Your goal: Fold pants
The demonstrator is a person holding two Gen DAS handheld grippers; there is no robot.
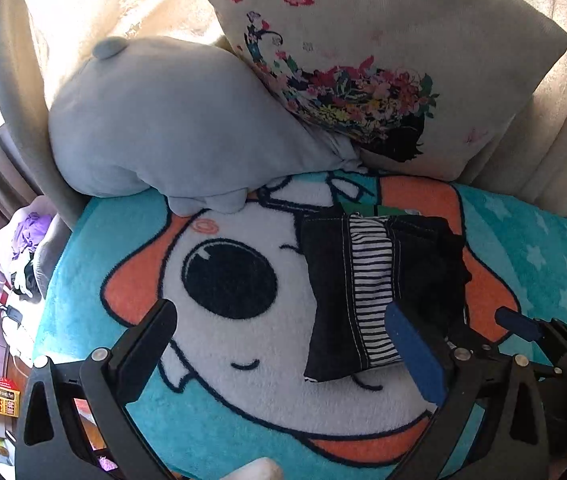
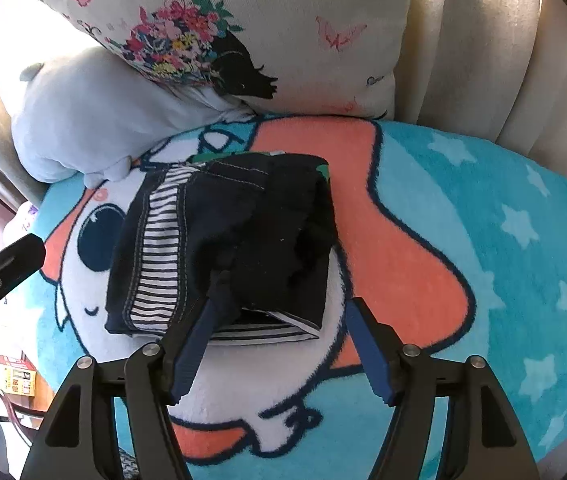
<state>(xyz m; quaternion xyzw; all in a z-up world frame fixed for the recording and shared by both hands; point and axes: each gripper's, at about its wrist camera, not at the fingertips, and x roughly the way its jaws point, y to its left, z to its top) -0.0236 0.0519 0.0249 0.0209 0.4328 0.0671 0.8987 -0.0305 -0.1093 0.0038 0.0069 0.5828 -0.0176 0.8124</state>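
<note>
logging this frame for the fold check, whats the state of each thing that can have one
pants: folded into a compact bundle, lying on the blanket, striped lining showing
left claw: wide open, holding nothing, beside the pants
right claw: open at the near edge of the pants, not clamped
blanket: spread flat under the pants
floral cushion: leaning upright at the back
grey plush: lying on its side, against the cushion
</note>
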